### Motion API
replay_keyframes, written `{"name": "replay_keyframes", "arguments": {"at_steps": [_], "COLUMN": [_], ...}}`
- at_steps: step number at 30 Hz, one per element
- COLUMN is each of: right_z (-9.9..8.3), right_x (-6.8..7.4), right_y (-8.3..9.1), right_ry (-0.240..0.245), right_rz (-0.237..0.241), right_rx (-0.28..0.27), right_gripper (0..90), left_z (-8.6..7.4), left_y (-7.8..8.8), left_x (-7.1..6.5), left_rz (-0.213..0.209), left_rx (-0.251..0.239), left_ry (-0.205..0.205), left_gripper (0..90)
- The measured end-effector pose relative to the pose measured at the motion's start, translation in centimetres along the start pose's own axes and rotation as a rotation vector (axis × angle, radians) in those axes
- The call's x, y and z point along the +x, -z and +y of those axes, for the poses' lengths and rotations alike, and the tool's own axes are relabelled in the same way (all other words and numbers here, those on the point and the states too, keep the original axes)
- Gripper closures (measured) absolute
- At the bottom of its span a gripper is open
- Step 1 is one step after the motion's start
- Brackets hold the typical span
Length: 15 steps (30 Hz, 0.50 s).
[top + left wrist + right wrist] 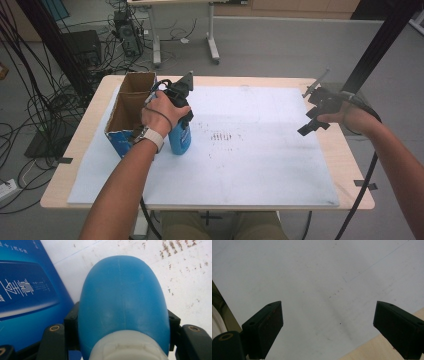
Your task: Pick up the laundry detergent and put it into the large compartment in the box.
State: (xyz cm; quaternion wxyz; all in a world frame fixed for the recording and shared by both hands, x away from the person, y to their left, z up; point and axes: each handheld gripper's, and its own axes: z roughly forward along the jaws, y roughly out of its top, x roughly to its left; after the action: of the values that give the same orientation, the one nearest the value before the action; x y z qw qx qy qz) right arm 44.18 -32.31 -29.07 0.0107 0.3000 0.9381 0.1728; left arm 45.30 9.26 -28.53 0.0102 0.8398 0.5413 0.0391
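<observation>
1. Nearest me, at the bottom of the high view, I see both forearms coming up from the lower edge, the left one toward the centre-left, the right one along the right side.
2. My left gripper (181,116) sits left of centre in the high view, and its fingers are clamped on the blue bottle (180,137). In the left gripper view the bottle's rounded blue body (123,297) fills the middle, pressed between both black fingers, with its white neck at the bottom edge.
3. The bottle stands upright on the white mat (250,165) that covers the counter (345,160), just beside the open cardboard box (131,102) to its left; whether they touch I cannot tell.
4. The box's blue printed side (27,290) takes the left part of the left gripper view.
5. My right gripper (320,111) hovers at the right edge of the mat, its fingers spread wide with nothing between them (328,325), bare mat and a strip of wooden counter beneath.
6. Farthest off, at the top of the high view, cables and desk legs lie on the grey floor (280,45).
</observation>
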Motion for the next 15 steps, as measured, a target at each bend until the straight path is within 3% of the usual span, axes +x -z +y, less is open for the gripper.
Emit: {"name": "replay_keyframes", "arguments": {"at_steps": [15], "right_z": [-0.26], "right_x": [0.03], "right_y": [0.15], "right_ry": [-0.008], "right_rz": [-0.002], "right_rx": [-0.002], "right_gripper": [9.1], "left_z": [-0.01], "left_y": [0.09], "left_x": [0.09], "left_rz": [-0.007], "left_rx": [0.002], "left_ry": [0.000], "left_gripper": [38.1]}}
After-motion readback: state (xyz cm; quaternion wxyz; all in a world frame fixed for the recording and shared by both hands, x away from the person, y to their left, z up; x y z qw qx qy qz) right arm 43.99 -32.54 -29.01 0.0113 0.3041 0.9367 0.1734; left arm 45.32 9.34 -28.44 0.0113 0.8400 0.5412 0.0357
